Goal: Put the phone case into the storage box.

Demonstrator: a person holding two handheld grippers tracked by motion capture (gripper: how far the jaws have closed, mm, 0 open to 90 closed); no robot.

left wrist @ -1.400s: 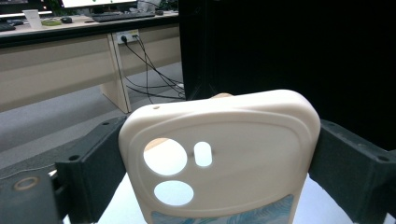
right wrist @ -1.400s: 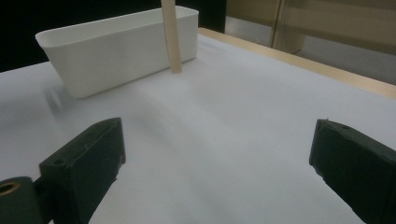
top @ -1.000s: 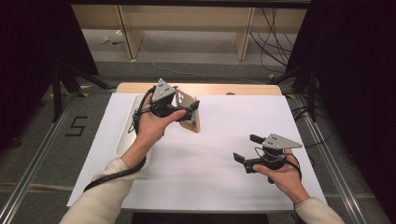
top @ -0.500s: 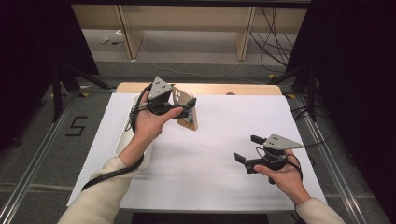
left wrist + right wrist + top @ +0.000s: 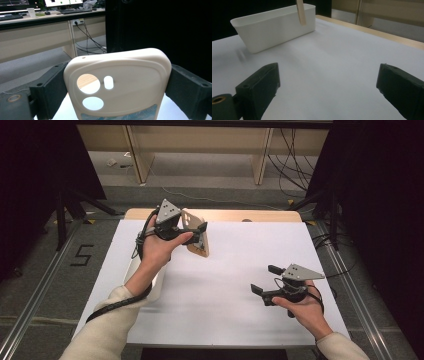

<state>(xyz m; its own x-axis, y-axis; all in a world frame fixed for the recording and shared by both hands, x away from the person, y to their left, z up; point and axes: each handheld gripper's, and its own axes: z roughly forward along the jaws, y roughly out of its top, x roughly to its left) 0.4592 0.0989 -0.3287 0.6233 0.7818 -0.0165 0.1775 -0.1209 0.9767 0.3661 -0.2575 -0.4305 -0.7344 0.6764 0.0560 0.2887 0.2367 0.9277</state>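
My left gripper (image 5: 196, 233) is raised over the far left part of the white table (image 5: 235, 270), shut on a cream phone case (image 5: 195, 237). In the left gripper view the case (image 5: 130, 75) stands upright between the two black jaws, which press on its side edges; its camera cutouts show. My right gripper (image 5: 265, 279) hovers low over the table's right side, held by a hand, open with nothing between its jaws (image 5: 329, 82). A thin edge of the case (image 5: 300, 11) hangs at the top of the right gripper view.
A white rectangular bin (image 5: 274, 25) stands on the table's left side, partly behind the left forearm (image 5: 156, 287). The wooden table edge (image 5: 250, 215) runs along the back. Dark screens flank the table, and cables lie on the floor beyond.
The left gripper has shifted slightly left and away with the phone case in it. The right gripper has stayed where it was.
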